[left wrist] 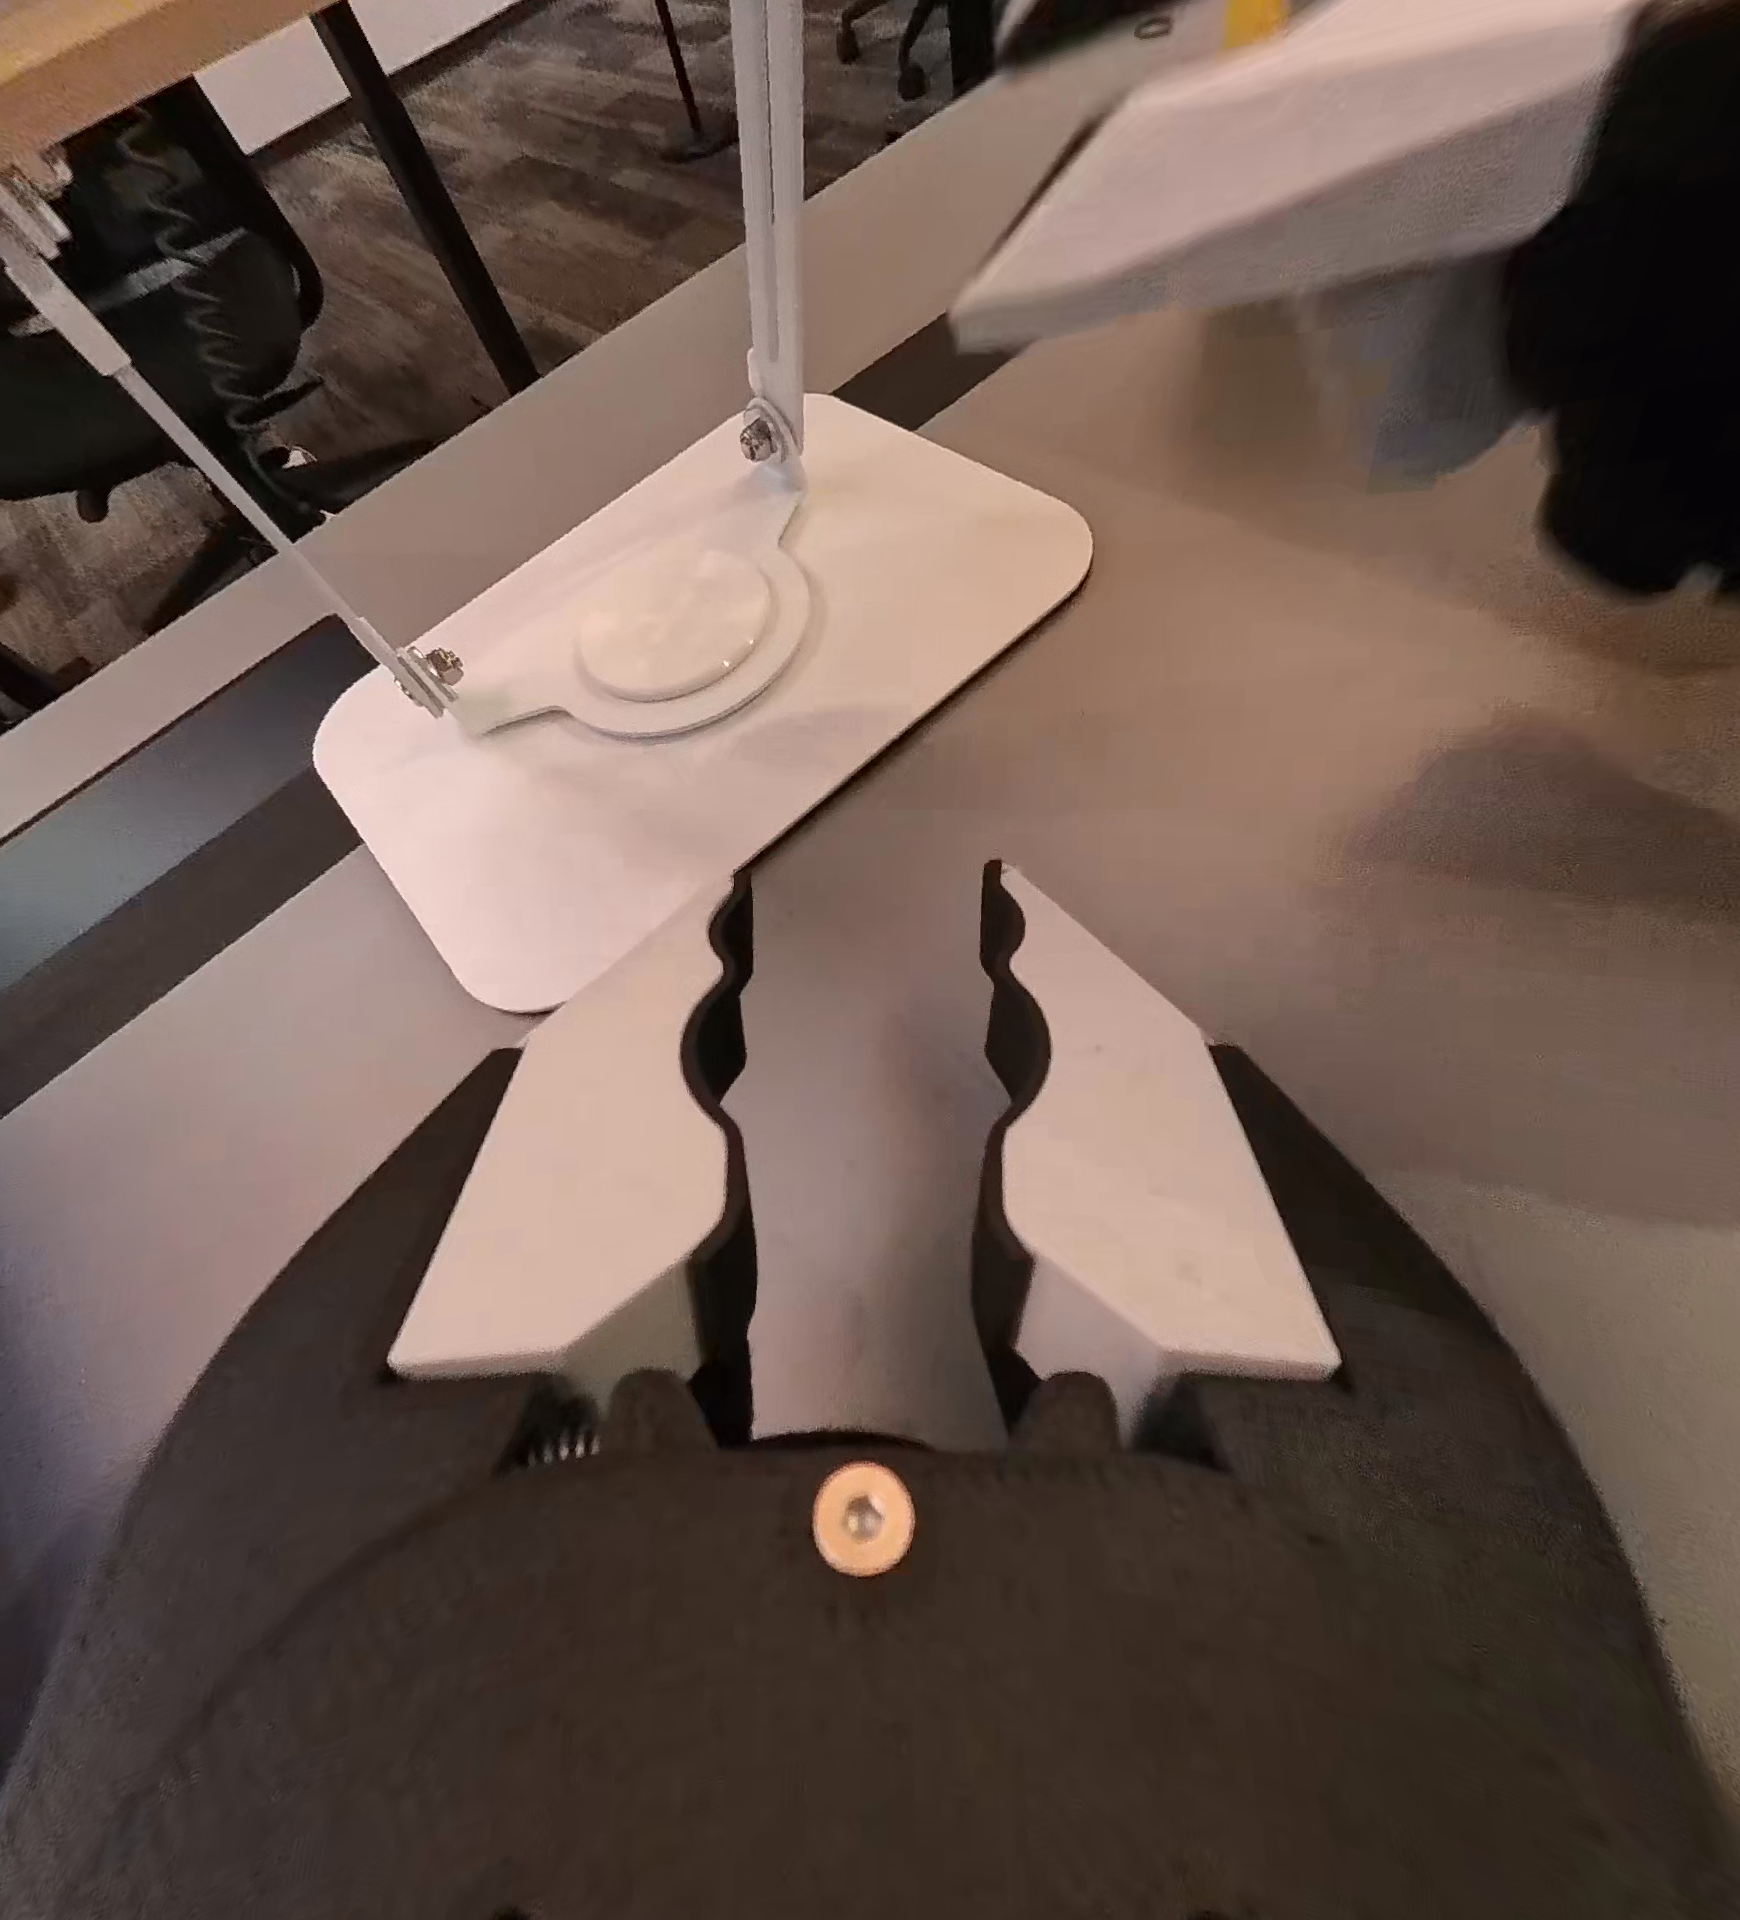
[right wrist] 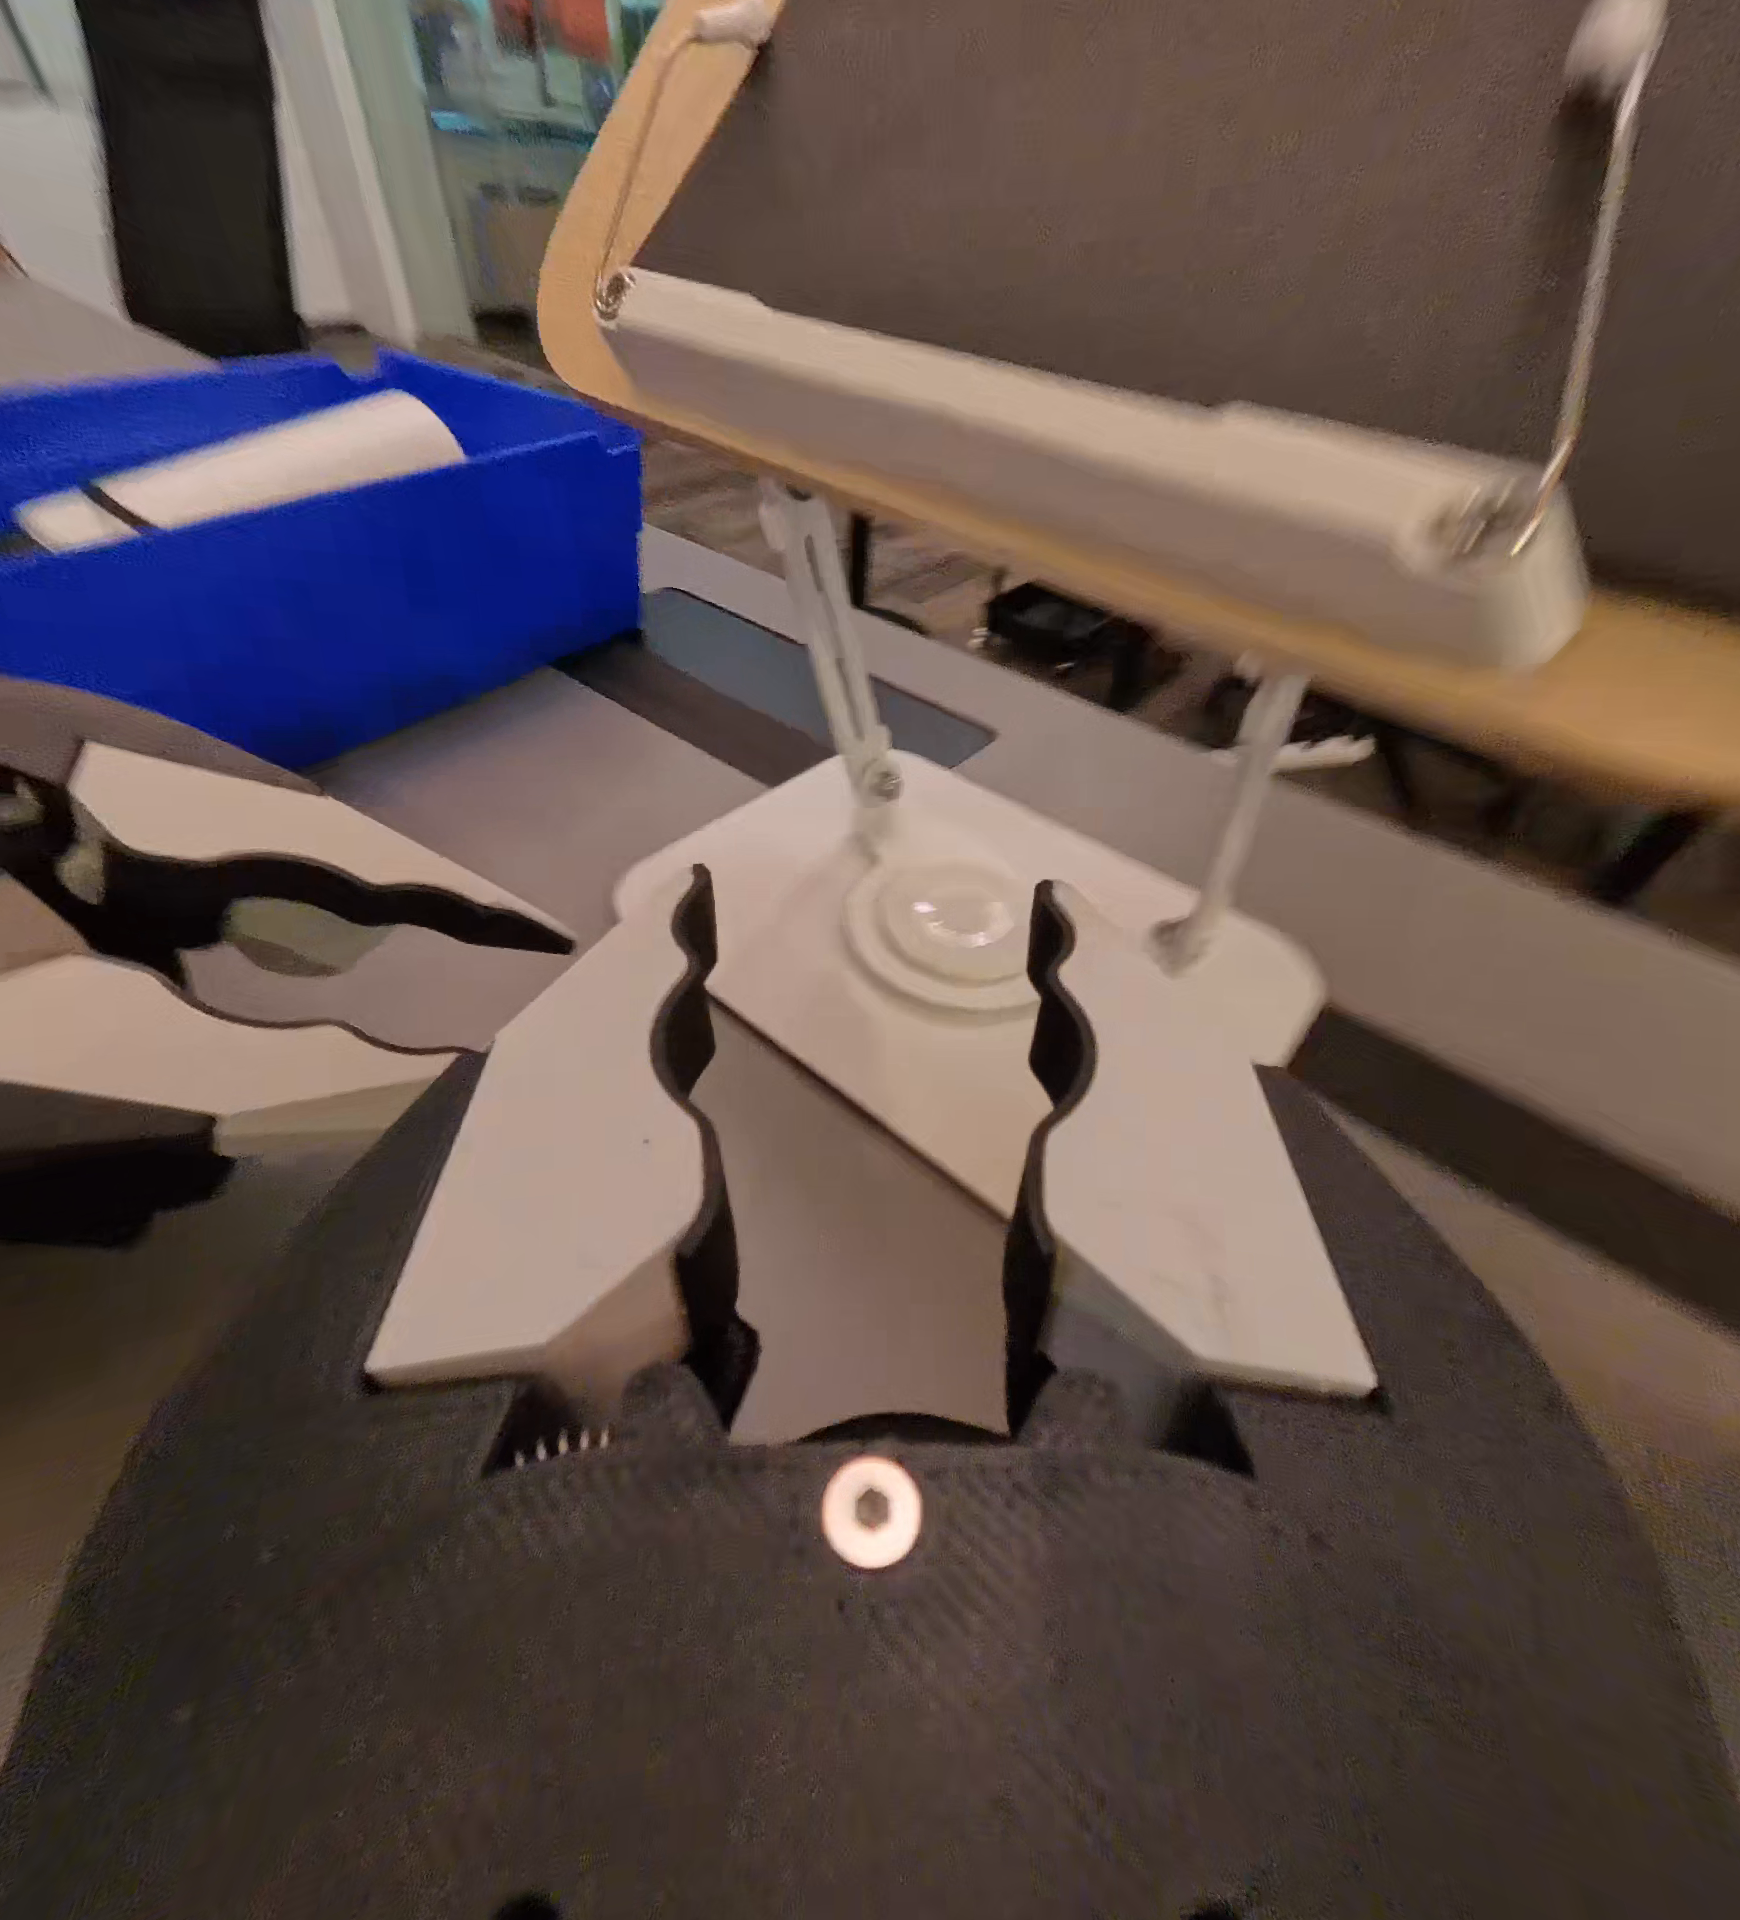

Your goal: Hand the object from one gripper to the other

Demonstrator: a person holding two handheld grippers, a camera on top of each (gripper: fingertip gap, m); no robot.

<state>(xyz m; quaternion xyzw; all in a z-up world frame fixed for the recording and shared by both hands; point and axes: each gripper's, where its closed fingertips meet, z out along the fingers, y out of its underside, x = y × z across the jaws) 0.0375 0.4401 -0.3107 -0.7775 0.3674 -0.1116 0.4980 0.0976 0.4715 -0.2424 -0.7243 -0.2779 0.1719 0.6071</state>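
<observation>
Both grippers' jaws gape empty; only the right wrist view shows a blue bin (right wrist: 305,582).

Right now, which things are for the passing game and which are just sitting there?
For the job:
left gripper, open, empty
right gripper, open, empty
No object to hand over is held yet.

Just lying about:
white stand
blue bin
white roll inside the bin
table
</observation>
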